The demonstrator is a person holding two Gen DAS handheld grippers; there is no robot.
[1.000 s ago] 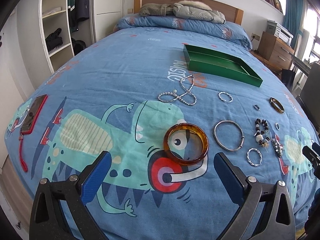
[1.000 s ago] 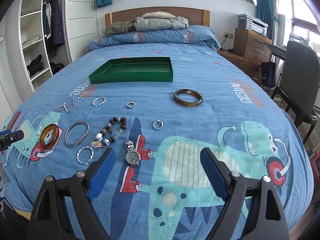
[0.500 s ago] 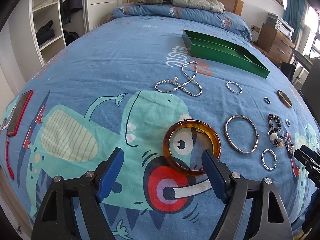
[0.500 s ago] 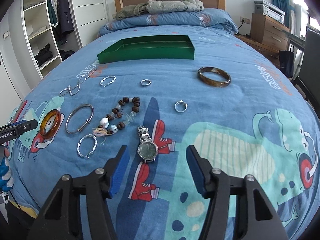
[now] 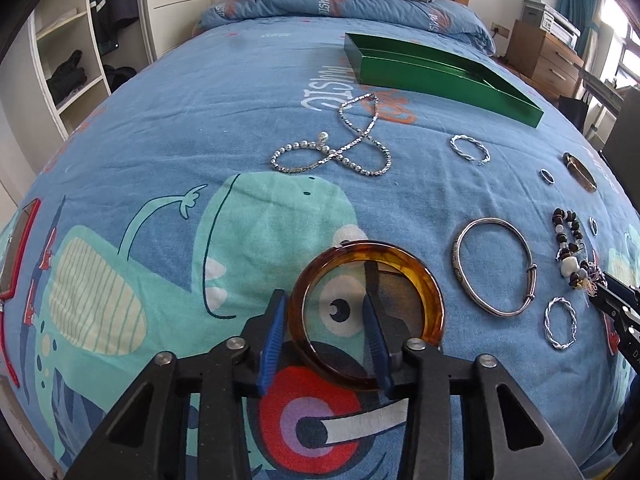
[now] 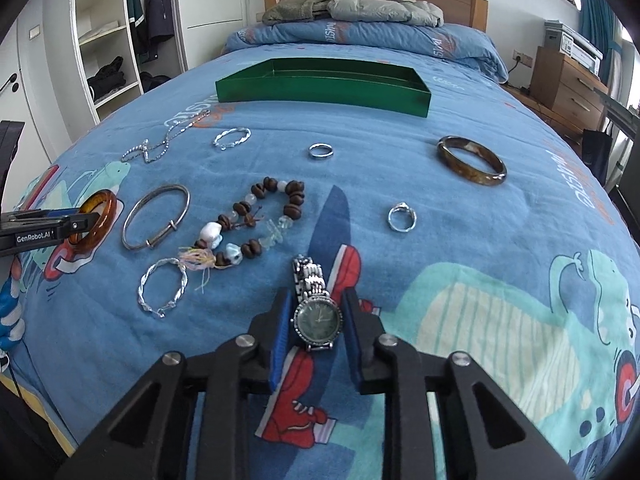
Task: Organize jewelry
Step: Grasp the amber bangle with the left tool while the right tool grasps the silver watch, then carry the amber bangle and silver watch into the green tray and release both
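Note:
An amber bangle (image 5: 384, 250) lies flat on the blue bedspread. My left gripper (image 5: 324, 332) straddles its near-left rim, one finger outside the ring and one inside; its jaws are closing and the inner pad is still off the rim. From the right wrist view, the same left gripper (image 6: 92, 220) shows at the far left by the bangle (image 6: 106, 208). A silver watch (image 6: 319, 320) lies between the pads of my right gripper (image 6: 318, 332), whose jaws are closing and sit against the sides of the case. The green tray (image 6: 320, 94) stands further up the bed.
Between the grippers and the tray lie a silver bangle (image 5: 457, 260), a bead bracelet (image 6: 256, 190), a dark bangle (image 6: 476, 178), a chain necklace (image 5: 344, 148), twisted bracelets and small rings. A red phone (image 5: 16, 252) lies at the left edge. A nightstand and chair stand to the right.
Both grippers have come down and forward. The left jaws narrowed from wide open around the bangle's rim; the right jaws narrowed onto the watch, which was ahead of them before.

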